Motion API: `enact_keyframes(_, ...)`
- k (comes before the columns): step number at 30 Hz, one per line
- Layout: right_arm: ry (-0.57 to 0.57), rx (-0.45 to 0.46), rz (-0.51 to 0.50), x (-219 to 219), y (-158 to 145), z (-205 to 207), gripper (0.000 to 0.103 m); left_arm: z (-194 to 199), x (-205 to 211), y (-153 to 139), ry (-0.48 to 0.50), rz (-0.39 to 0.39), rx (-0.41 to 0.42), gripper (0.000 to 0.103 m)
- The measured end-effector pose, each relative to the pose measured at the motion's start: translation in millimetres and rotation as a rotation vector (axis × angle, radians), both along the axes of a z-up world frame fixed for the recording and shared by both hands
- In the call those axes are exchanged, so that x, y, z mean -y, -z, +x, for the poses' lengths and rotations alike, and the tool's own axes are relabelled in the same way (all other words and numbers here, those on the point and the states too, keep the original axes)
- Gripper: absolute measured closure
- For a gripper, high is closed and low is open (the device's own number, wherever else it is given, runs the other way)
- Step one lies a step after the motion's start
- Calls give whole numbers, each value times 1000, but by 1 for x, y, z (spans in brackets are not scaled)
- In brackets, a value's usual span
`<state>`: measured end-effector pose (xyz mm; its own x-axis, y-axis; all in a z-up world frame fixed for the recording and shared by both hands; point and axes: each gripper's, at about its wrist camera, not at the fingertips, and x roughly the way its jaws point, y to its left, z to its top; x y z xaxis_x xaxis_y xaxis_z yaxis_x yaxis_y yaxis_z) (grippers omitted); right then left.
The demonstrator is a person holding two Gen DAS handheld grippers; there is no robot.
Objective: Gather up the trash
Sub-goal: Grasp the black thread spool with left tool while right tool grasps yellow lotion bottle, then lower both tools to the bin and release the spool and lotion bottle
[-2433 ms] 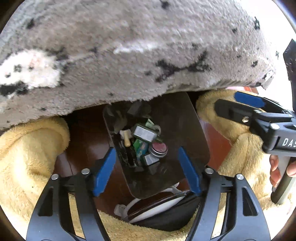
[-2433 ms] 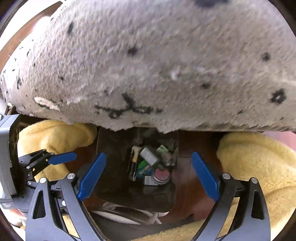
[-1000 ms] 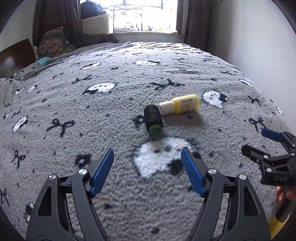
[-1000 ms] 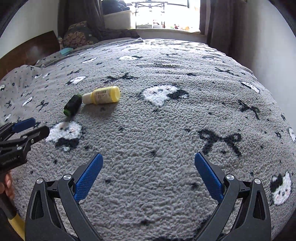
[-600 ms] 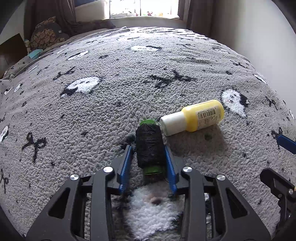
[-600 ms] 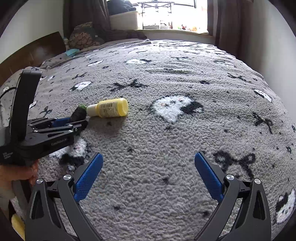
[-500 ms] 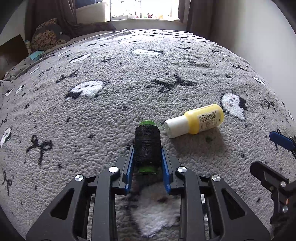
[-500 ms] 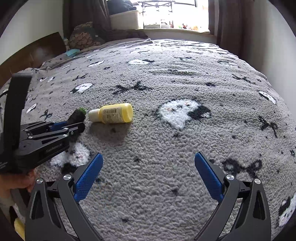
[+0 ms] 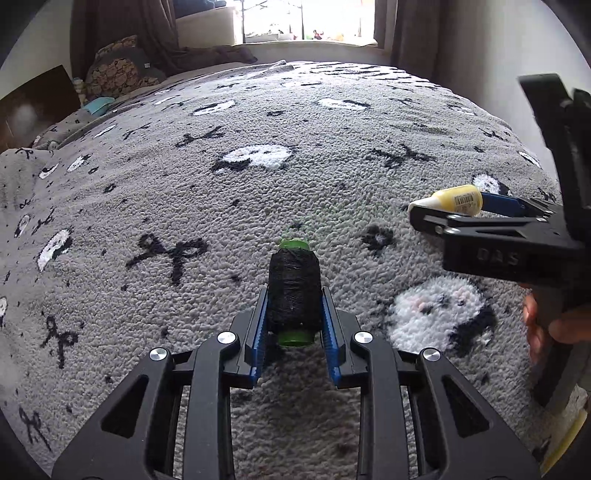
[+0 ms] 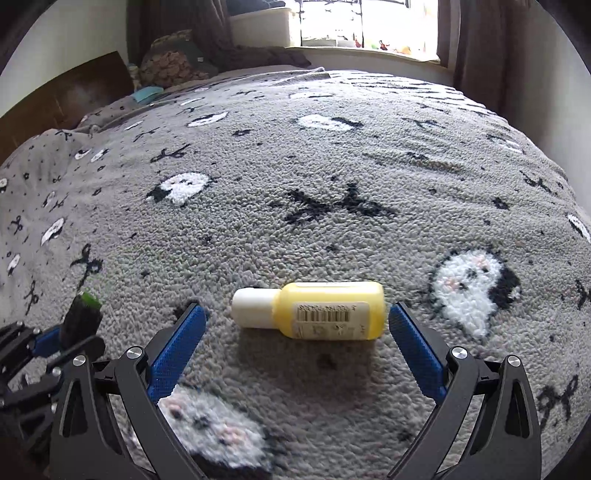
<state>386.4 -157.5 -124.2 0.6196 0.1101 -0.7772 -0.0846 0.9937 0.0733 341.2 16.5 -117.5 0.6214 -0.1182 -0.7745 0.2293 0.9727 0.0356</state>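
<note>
The setting is a bedroom with a window [image 9: 306, 33] at the far end, dark curtains [image 10: 476, 48] beside it and a wooden headboard [image 10: 62, 107] at the left. The working surface is a bed covered by a grey fleece blanket [image 9: 258, 192] patterned with black bows and white animal faces. A patterned cushion [image 9: 118, 74] rests at the head of the bed.

Two pieces of trash are in view on or above the blanket.

1. Yellow bottle [image 10: 317, 314]: lies on its side on the blanket, white cap pointing left, barcode label facing up. It lies between the blue pads of the right gripper [image 10: 295, 347]. The jaws stand wide; the right pad is just beside the bottle's base, the left pad is apart from the cap. The bottle is not gripped.

2. Spool of black thread [image 9: 294, 291] on a green core: it sits between the narrowed jaws of the left gripper [image 9: 295, 332], both pads pressing on its sides. Whether it rests on the blanket or is lifted clear cannot be told.

A hand [image 9: 554, 328] holds the right gripper's handle at the right edge of the left wrist view.

Task status, as judged: one item is secured, one is lined up for pickup. Remaining steps: close on the bottle, then carry both items to a bin. No bin is in view.
</note>
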Motion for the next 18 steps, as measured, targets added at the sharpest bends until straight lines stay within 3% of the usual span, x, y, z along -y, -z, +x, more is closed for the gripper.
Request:
enact_keyframes(2,23,-14,-30,-6,6,6,4,-3,0,0,9,2,2,78)
enact_keyframes(5,42,-18,-26,-4,10,8,18,-6,0,0,16,-6,4,78)
enact_keyframes(10,50,-14,-35,6,6,-1,19,-15,5,0,30,-7,2,78)
enact_keyframes(15,59,34,-62,23,-12,-38,19,-37,13,-2,43,1,9,78)
enact_keyframes(18,59,84,-41,40,-27,-80,19,-58,18,-5,51,-5,16,78)
